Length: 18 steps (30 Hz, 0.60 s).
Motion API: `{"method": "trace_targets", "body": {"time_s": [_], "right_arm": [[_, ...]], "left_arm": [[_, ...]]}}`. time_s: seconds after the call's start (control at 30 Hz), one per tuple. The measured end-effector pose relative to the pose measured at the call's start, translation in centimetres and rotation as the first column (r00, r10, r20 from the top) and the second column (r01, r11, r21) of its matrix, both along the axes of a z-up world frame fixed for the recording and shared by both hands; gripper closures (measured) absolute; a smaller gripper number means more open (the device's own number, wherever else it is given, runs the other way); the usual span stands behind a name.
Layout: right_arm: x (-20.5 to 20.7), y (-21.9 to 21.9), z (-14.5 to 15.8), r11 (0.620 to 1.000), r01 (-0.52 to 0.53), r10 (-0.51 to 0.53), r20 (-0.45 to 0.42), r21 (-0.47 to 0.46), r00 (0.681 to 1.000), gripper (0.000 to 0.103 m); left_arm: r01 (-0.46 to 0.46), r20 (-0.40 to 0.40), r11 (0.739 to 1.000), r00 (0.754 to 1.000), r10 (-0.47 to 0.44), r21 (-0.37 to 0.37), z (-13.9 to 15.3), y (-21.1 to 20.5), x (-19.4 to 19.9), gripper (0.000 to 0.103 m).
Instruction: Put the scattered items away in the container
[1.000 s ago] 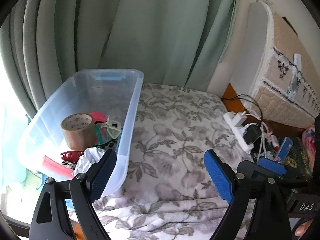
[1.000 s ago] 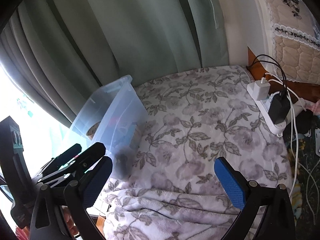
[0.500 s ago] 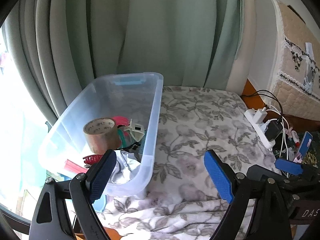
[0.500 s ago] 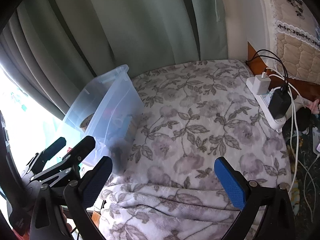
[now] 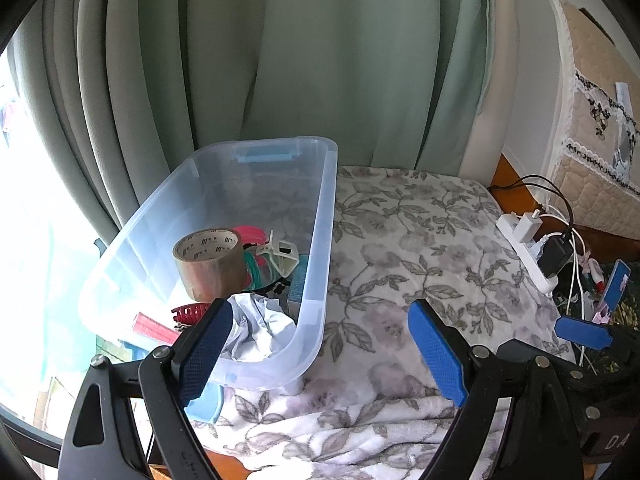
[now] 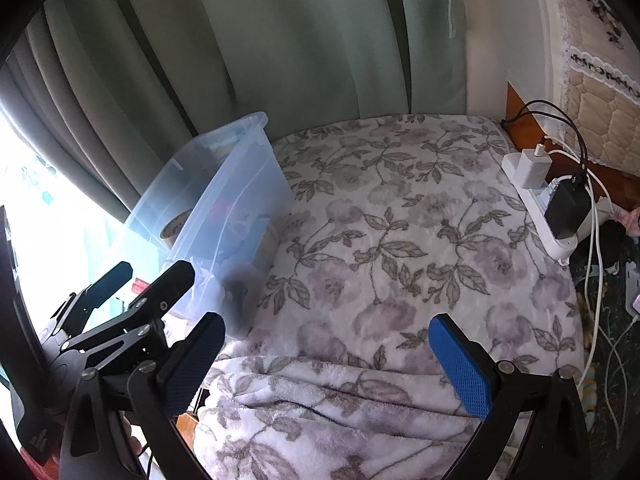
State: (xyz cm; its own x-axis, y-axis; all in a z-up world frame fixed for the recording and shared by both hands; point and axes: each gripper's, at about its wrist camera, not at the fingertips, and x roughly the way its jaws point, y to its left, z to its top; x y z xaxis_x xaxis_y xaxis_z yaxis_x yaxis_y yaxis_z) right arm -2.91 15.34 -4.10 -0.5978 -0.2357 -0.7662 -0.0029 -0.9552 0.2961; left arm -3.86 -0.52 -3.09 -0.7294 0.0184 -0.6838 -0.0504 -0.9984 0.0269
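2 grippers are in my views, and neither holds anything. My left gripper (image 5: pixel 320 354) hangs with its blue pads spread wide, empty, near the front corner of the clear plastic bin (image 5: pixel 326 240). My right gripper (image 6: pixel 326 364) is likewise released and empty, held low over the near edge of the flowered blanket (image 6: pixel 400 240), pointing toward the curtain (image 6: pixel 280 40).

The loose things all lie inside the bin: a roll of brown tape (image 5: pixel 210 260) standing on its side, a white clip (image 5: pixel 282 254) beside it, a red hair claw (image 5: pixel 190 314), a pink strip (image 5: pixel 154 328) and a crumpled sheet of paper (image 5: pixel 260 328) at the front. I see nothing scattered on the blanket itself. The power strip (image 6: pixel 540 204) with its chargers sits off the right edge, apart from the job as I read it.

I judge the items to lie where the task wants them. If anything is left, it is outside both views, so I would only look around.
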Motion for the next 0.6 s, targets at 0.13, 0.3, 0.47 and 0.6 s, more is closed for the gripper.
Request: {"method": "trace_targets", "body": {"time_s": [0.13, 0.3, 0.47, 0.6], "right_arm": [[-0.1, -0.19, -0.26, 1.0, -0.001, 0.001, 0.008, 0.003, 1.0, 0.0], [-0.13, -0.46, -0.27, 1.0, -0.003, 0.003, 0.013, 0.018, 1.0, 0.0], [0.03, -0.58, -0.12, 1.0, -0.006, 0.006, 0.011, 0.027, 1.0, 0.0], [0.16, -0.58, -0.12, 1.0, -0.009, 0.009, 0.009, 0.024, 1.0, 0.0]], "left_arm": [[-0.002, 0.004, 1.0, 1.0, 0.002, -0.003, -0.2, -0.03, -0.05, 0.013], [-0.001, 0.017, 1.0, 1.0, 0.001, 0.007, -0.4, -0.14, -0.11, 0.013], [-0.002, 0.01, 1.0, 1.0, 0.002, -0.006, -0.32, -0.05, 0.12, 0.013], [0.0, 0.005, 1.0, 1.0, 0.0, -0.017, -0.25, 0.01, 0.26, 0.013]]}}
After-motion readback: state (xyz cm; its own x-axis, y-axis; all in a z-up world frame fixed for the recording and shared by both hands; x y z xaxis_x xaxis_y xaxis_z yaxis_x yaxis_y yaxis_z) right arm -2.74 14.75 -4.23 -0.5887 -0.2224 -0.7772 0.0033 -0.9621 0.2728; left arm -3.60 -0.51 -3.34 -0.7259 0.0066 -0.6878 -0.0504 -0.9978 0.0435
